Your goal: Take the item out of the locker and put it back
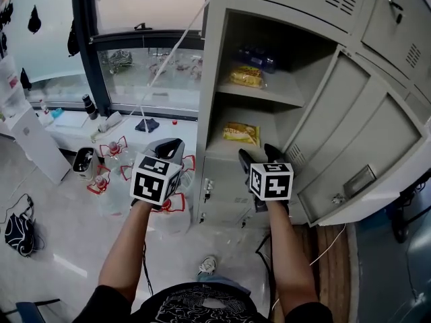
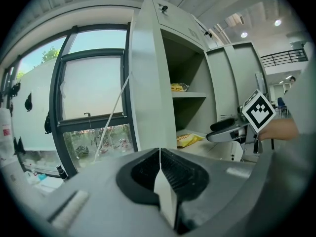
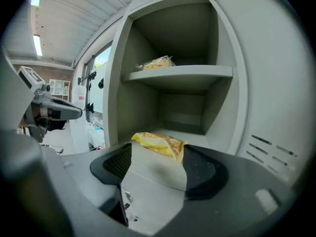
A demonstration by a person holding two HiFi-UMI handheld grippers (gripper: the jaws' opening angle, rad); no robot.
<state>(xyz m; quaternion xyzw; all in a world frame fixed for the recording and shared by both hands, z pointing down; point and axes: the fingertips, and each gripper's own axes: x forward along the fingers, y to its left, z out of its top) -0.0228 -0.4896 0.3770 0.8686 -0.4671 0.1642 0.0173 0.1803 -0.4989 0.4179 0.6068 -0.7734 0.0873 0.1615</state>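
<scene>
An open grey locker [image 1: 217, 59] has a yellow snack packet [image 1: 241, 133] lying on its lower floor. That yellow snack packet [image 3: 159, 144] shows just beyond the jaws in the right gripper view. A second yellow packet [image 1: 246, 77] lies on the upper shelf [image 3: 177, 73]. My right gripper [image 1: 258, 155] is open, held in front of the lower compartment, short of the packet, with nothing between its jaws. My left gripper [image 1: 170, 148] is shut and empty, hanging left of the locker's side wall [image 2: 148, 78].
The locker door [image 1: 350, 147] stands swung open to the right. More closed lockers [image 1: 397, 25] sit above and right. A window [image 1: 145, 66] and a low white ledge [image 1: 87, 130] with small objects lie left. Water bottles [image 1: 111, 155] stand on the floor below.
</scene>
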